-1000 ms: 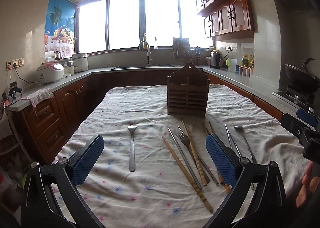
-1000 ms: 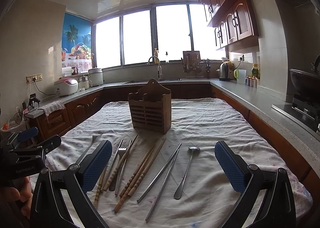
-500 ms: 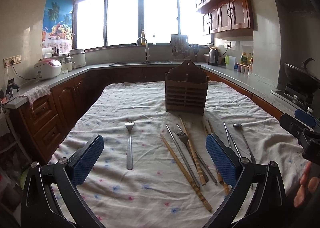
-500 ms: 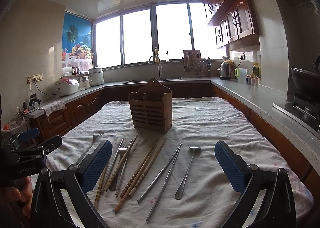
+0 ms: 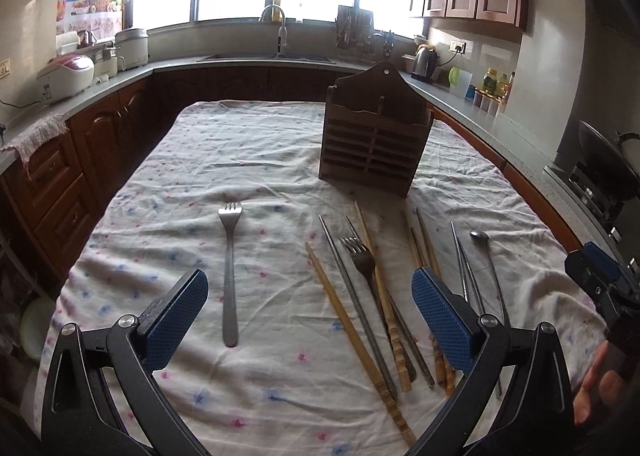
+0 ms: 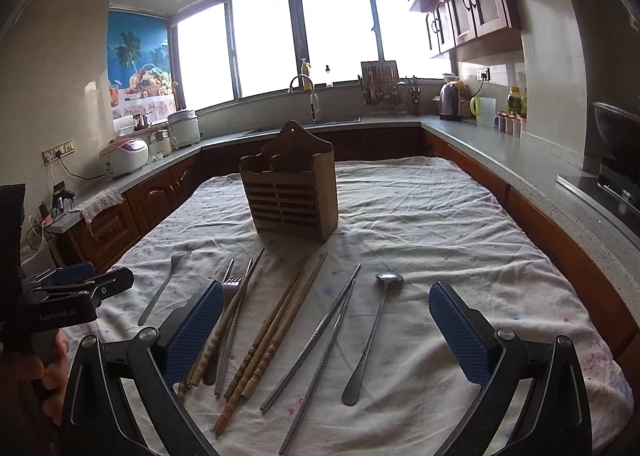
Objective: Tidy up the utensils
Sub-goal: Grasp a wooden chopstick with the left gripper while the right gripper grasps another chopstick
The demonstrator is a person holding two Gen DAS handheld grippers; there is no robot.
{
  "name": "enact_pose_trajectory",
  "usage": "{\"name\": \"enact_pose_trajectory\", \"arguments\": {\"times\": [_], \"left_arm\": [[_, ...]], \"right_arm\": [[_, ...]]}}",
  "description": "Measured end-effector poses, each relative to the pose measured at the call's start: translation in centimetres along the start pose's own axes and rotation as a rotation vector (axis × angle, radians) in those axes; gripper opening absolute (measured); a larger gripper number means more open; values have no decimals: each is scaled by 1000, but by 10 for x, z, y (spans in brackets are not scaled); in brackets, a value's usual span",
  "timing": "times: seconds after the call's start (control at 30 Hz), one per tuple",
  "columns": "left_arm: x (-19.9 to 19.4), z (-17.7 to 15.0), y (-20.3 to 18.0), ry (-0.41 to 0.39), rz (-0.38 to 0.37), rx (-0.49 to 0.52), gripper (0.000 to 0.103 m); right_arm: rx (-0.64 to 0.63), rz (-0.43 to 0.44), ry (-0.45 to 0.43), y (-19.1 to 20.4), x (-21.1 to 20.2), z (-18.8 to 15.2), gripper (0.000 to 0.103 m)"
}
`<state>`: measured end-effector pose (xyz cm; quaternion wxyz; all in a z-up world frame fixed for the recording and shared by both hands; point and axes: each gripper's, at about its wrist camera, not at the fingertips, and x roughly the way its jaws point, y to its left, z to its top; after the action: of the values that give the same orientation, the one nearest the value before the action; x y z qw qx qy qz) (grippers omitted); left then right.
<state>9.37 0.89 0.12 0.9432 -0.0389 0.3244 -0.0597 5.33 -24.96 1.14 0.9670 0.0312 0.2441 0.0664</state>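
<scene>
Nothing looks sorted yet, as far as I can judge: the wooden utensil holder (image 5: 376, 135) stands upright on the cloth-covered table (image 5: 256, 159) at about 12 o'clock, and no handle shows above its slots. Every utensil lies flat in front of it. A lone fork (image 5: 229, 268) rests at 11 o'clock in the left view, apart from the mixed heap of wooden chopsticks (image 6: 276, 332), metal chopsticks (image 6: 320, 340), a second fork (image 5: 362, 256) and the spoon (image 6: 372, 332). The left gripper (image 5: 310, 316) and right gripper (image 6: 326, 332) both hover spread wide, holding nothing.

Bright windows (image 6: 300, 39) above dark wooden cabinets (image 5: 60, 175).
</scene>
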Motion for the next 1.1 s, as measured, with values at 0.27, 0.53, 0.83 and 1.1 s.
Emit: {"name": "enact_pose_trajectory", "arguments": {"times": [0.27, 0.53, 0.83, 1.1], "left_arm": [[46, 29, -12, 98, -79, 30, 91], [99, 52, -26, 226, -143, 64, 72], [146, 66, -43, 316, -206, 102, 52], [185, 70, -50, 390, -218, 128, 34]], "right_arm": [[79, 37, 146, -19, 53, 12, 75], [166, 61, 269, -35, 105, 21, 43], [215, 120, 380, -35, 163, 31, 24], [208, 134, 469, -35, 212, 27, 18]]}}
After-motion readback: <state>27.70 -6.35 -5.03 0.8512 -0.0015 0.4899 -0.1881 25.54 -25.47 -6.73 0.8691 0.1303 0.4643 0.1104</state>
